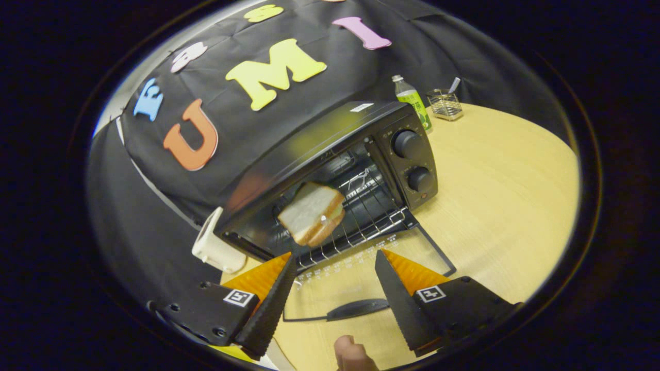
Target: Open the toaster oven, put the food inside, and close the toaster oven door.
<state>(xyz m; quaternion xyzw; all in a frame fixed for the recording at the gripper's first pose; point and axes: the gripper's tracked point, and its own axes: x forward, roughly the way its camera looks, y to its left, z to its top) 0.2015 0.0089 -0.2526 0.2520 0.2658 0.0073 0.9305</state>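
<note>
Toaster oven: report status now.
Gripper fingers open, holding nothing. Oven door down, sandwich on the rack. Door handle between fingers; nothing blocking.

Gripper view: fisheye camera riding on the gripper (335,260), tilted, looking forward and downward along its spread, empty fingers (268,304). Faces the open toaster oven (330,170) at close range, from above its lowered door (361,288); desk (505,196) and booth wall beyond.

No legible text: toaster oven (356,170) door print and bottle (414,103) label too small.
</note>
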